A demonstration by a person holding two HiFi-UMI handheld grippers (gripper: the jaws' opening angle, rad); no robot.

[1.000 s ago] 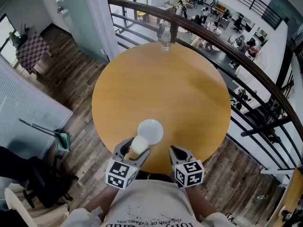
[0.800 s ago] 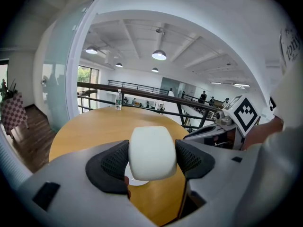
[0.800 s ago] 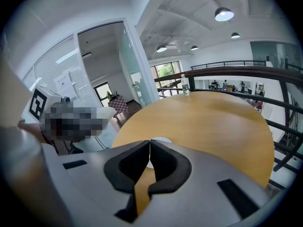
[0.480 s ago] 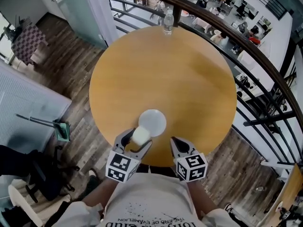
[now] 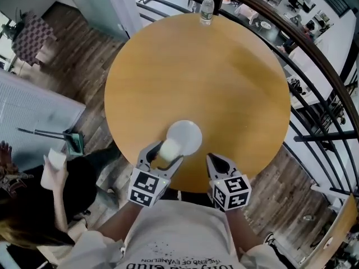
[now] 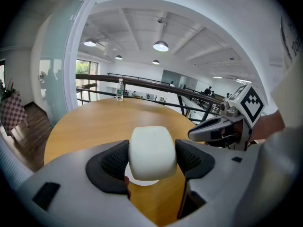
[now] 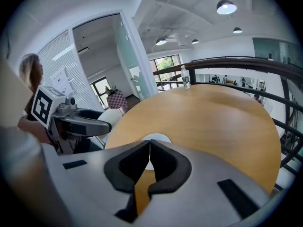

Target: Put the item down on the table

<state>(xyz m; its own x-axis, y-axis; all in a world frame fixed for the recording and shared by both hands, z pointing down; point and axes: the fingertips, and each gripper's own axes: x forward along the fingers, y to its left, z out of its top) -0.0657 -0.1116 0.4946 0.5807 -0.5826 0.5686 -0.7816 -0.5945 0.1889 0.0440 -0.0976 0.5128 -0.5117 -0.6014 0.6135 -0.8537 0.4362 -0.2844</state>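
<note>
Only the head view takes in the whole round surface (image 5: 196, 77) and a second person's hand (image 5: 7, 153) on the floor to its left. The jaws themselves read best in the two gripper views. In the left gripper view, the left hand-held gripper (image 6: 152, 161) has its jaws about half apart and both pads pressed to the sides of a white cup (image 6: 151, 148), grasping it. The cup hangs over the near edge of the surface, above the near-left rim of a white disc (image 5: 189, 133); whether it touches the disc cannot be told. The right gripper view shows the right hand-held gripper (image 7: 149, 155) clenched, pads meeting with nothing between them, just beside the disc. There are two hand-held grippers, one cup, one disc and one bottle (image 5: 207, 7), which stands upright at the far edge.
</note>
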